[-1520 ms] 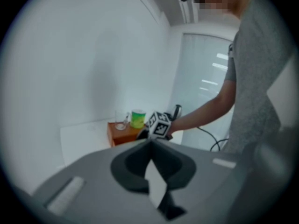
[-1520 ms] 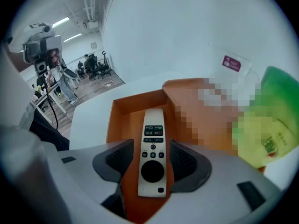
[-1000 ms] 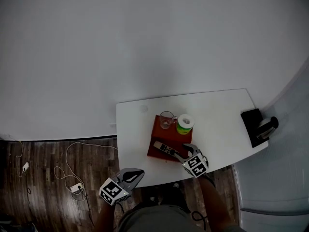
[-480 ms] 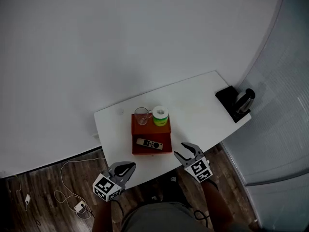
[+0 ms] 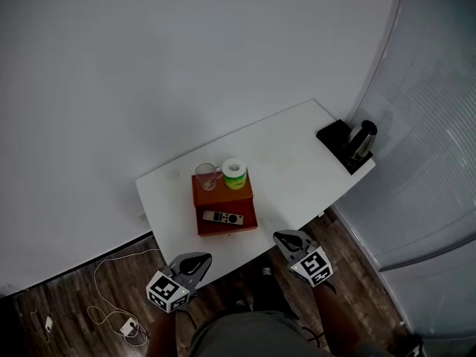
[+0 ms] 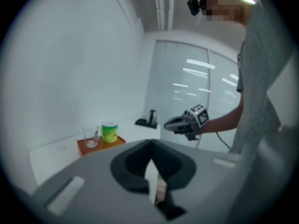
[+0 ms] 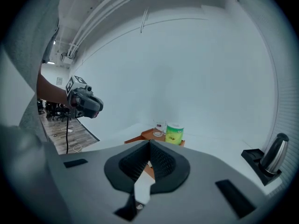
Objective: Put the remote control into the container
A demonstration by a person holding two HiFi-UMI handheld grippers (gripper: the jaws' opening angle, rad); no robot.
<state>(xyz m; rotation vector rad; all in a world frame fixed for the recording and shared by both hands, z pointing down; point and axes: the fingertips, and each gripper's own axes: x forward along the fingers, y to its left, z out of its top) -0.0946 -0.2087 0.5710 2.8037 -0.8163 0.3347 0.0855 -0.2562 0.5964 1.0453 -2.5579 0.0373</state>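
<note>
Since 1 s ago the R gripper (image 5: 286, 238) has pulled back off the remote (image 5: 223, 217) toward me, and its jaws have just been closing w/ nothing between them. Head view: remote lies flat in the orange container (image 5: 223, 198), on its near half. It's well apart from the glass (image 5: 206, 175) and green tub (image 5: 235, 173) at the far edge. Its long axis runs left-right, approx parallel to the container's near edge. Both grippers hang off the near side of the table (image 5: 297, 162), L gripper (image 5: 199, 259) below-left of the remote, R below-right. They're about equally near; I can't pick one. L gripper view: jaws pressed together, empty. Container w/ glass and tub sits ahead-left, and the remote is hidden behind the gripper body. R gripper view: jaws clenched on nothing, container ahead and a bit right, remote not visible. Job looks done to me. If I had to re-grab, I'd come in from the near edge w/ jaws spanning the remote's short axis.
</note>
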